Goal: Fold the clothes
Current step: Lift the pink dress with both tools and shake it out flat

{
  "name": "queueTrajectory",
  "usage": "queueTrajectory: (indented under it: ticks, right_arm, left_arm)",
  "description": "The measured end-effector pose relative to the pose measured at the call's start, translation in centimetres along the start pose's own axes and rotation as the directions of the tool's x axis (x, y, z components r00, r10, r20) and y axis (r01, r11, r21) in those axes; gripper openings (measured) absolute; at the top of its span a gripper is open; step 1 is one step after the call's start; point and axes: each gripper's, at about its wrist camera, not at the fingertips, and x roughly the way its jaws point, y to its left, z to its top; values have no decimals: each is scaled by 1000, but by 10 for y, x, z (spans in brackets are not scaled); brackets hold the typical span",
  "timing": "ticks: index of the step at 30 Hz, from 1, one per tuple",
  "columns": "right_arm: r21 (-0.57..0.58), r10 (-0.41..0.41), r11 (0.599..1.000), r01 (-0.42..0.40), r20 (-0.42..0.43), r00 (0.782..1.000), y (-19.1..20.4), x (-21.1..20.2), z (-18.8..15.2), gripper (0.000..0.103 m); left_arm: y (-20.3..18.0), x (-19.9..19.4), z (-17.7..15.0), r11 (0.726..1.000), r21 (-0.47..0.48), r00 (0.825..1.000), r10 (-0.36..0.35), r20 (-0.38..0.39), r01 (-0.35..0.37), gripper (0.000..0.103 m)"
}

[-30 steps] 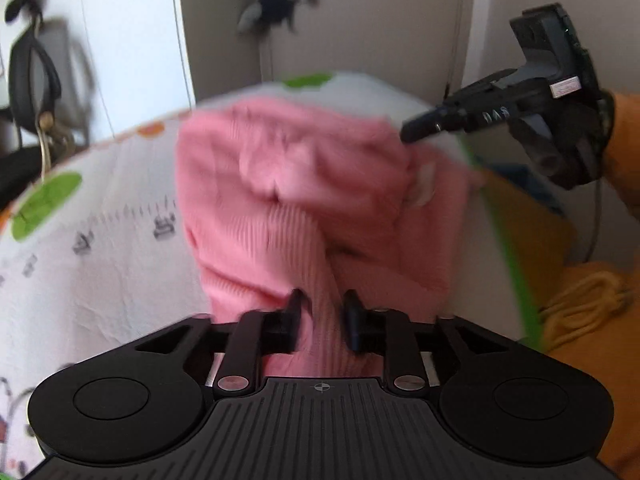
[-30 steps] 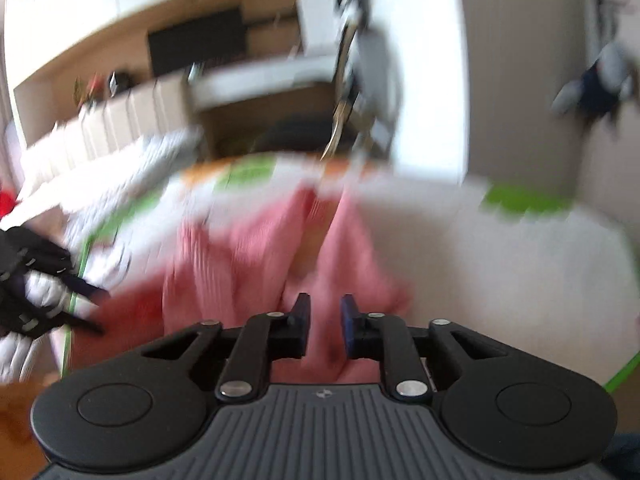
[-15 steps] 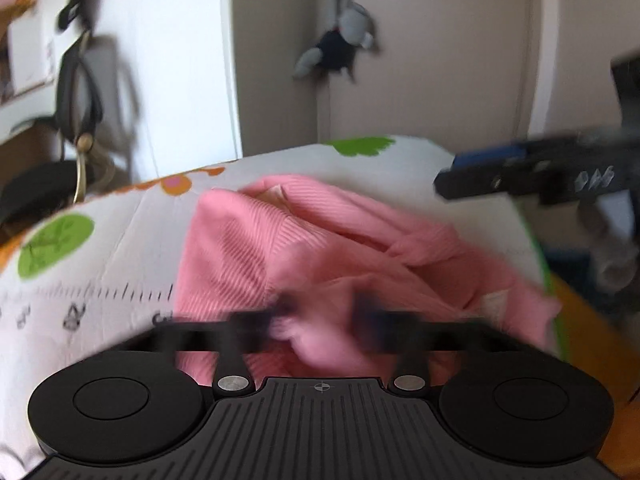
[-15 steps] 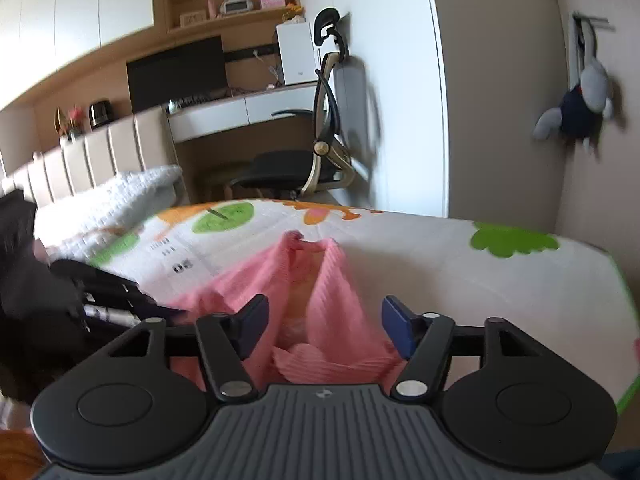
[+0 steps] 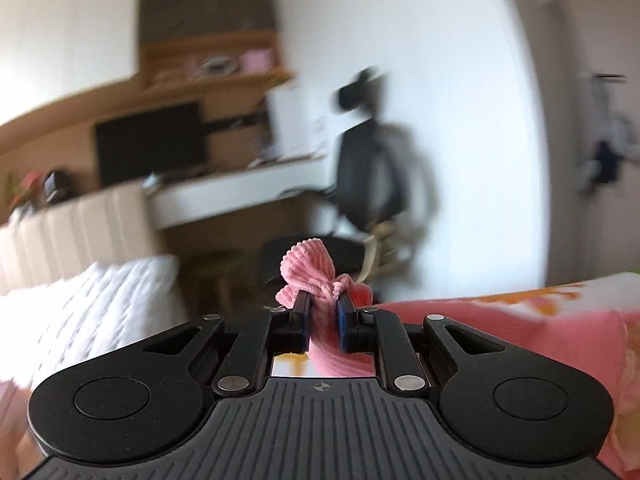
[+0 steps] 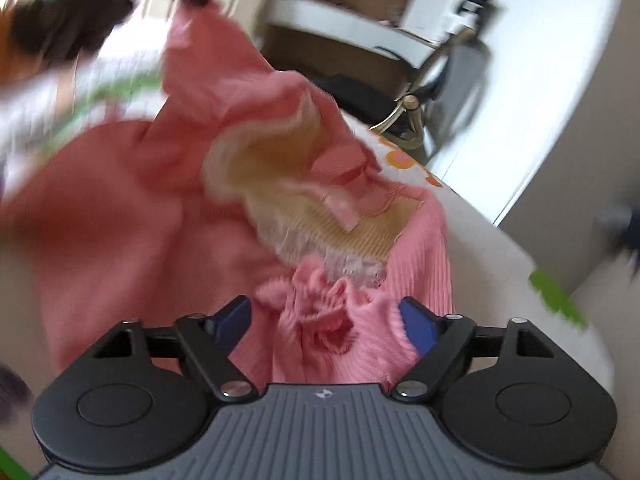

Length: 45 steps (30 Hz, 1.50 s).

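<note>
A pink ribbed garment point(image 6: 120, 200) lies crumpled on the white printed bed cover point(image 6: 480, 240), its tan inner lining with lace point(image 6: 280, 160) turned up. My left gripper point(image 5: 323, 308) is shut on a bunched fold of the pink garment point(image 5: 308, 268), which sticks up past its pads and is lifted off the bed. More of it trails off to the right. My right gripper point(image 6: 326, 316) hangs low over a rumpled cuff of the garment. Its jaws are opening wide, and the fabric lies between the blue pads point(image 6: 416, 320) without being pressed.
Beyond the bed stand a black office chair point(image 5: 372, 184), a white desk point(image 5: 240, 200) with a dark monitor point(image 5: 148, 144), and a padded headboard. A white knitted pillow point(image 5: 100, 304) lies at the left. A soft toy point(image 5: 604, 160) hangs on the wall.
My left gripper closed on a fold of the pink garment and swung away, lifting it, toward the desk side. My right gripper let go, opened wide, rolled and sank toward the garment.
</note>
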Motion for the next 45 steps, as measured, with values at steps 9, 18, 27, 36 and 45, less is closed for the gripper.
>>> queueTrajectory:
  ticks: [9,18,27,36,45]
  right_arm:
    - [-14,-352,935,355,98,931,-90,-9,35,15]
    - [160,-722,678,717,-38,691,-211,19,-10,14]
    - [322,-594,733,599,-128,795,-243,70,18,55]
    - [207,-246,950,233,36,969,-131,-14,-17,69]
    - [52,18,998,-23,91,996,-6,-48,-24,69]
  left_arm:
    - [16,44,-9,997,-76,998,2,-59,-7,15]
    - [5,78,2,995,-96,999,-12,-47,8,15]
    - [-11,112,14,986,-168,997,6,-71,-18,41]
    - [-51,56,-44,951,-5,900,-293,-324,308,82]
    - [-170,-95,-88,606,218,639,-678,-363,765,94]
